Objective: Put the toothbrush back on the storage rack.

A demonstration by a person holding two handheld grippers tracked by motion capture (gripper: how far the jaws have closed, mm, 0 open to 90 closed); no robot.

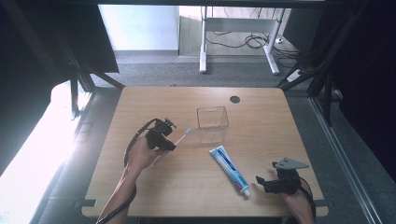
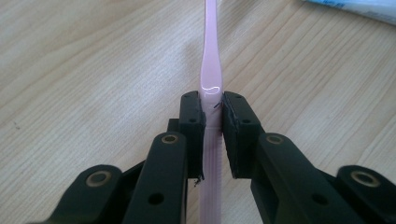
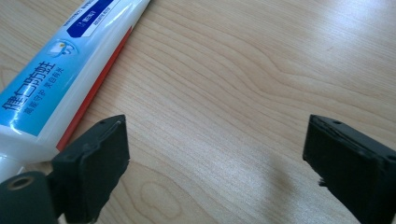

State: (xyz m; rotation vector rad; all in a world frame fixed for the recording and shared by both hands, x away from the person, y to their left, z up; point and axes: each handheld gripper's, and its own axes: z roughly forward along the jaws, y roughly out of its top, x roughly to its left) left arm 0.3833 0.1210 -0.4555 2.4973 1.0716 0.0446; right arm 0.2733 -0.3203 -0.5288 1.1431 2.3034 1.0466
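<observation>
The left gripper [image 2: 212,135] is clamped on a pink toothbrush [image 2: 211,70], its two black pads pressing the ribbed part of the handle from either side. In the left gripper view the handle runs straight up between the jaws and is cut off by the top edge, so the brush head is out of that frame; the lower end of the handle is cut off at the bottom edge. In the high view the left gripper [image 1: 164,140] sits over the left half of the tabletop [image 1: 261,116], with the toothbrush [image 1: 180,138] slanting toward the far right, its pale bristle end near a clear plastic box [image 1: 212,123]. The part of the handle below the gripper is hard to separate from the hand [image 1: 140,156] behind it.

The right gripper [image 3: 217,154] stands wide open with nothing between its jaws, only bare wood. A blue and white toothpaste tube [image 3: 60,74] lies just beside its left jaw; whether they touch cannot be told, and the tube's far end is cut off. In the high view the right gripper [image 1: 261,183] is near the near right corner, and the toothpaste tube [image 1: 229,169] lies aslant between the box and the near edge.
</observation>
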